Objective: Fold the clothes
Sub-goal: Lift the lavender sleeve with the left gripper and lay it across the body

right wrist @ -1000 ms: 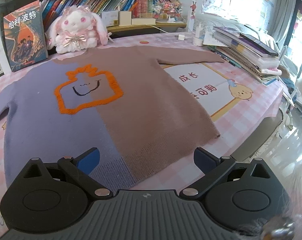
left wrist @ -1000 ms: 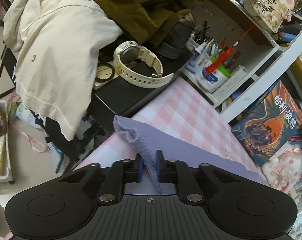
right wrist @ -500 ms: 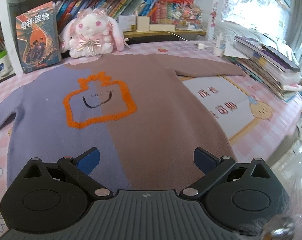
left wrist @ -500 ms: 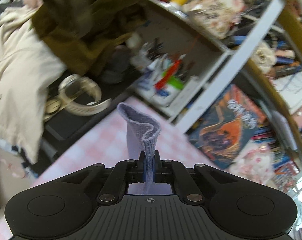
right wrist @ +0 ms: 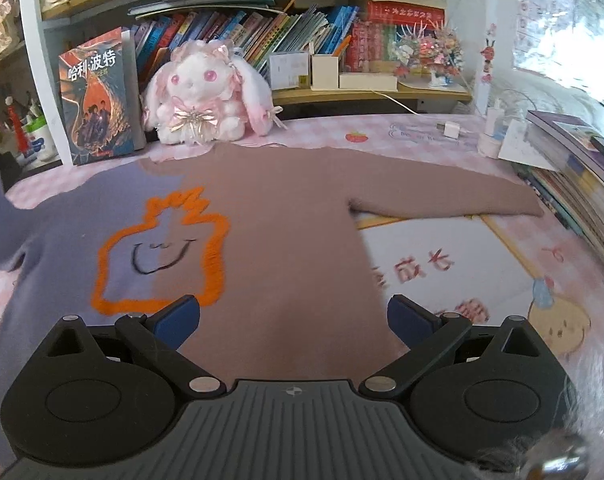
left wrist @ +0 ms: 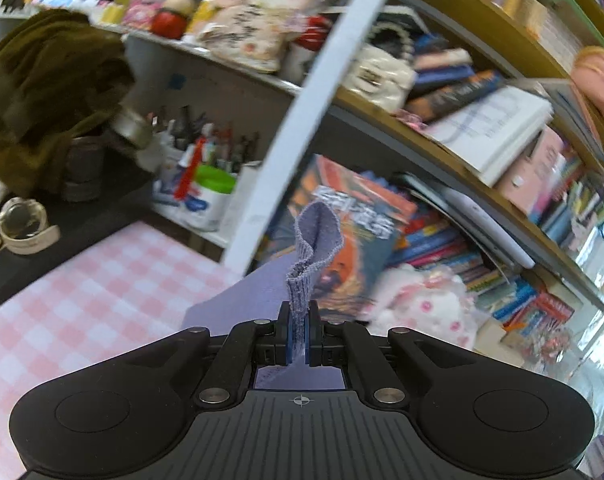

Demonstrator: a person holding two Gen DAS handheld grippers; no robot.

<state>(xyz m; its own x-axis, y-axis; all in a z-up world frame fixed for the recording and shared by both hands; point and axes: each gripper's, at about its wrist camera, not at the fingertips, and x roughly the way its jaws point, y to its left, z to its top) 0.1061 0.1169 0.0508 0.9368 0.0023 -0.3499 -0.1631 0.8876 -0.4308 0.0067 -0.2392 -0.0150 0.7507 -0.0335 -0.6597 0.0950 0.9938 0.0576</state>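
**Left cuff lifted, right side waiting**

My left tongs [left wrist: 297, 334] are clenched on the purple sleeve cuff [left wrist: 316, 240], held up off the pink-checked tabletop [left wrist: 81, 292]. The sweater [right wrist: 285, 240] lies flat there — my right tongs [right wrist: 293, 316] hang released above its brown half, grasping nothing.

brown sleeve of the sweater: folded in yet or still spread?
Spread. The brown sleeve lies flat on the table, reaching out toward the book stack; right gripper is open above the body.
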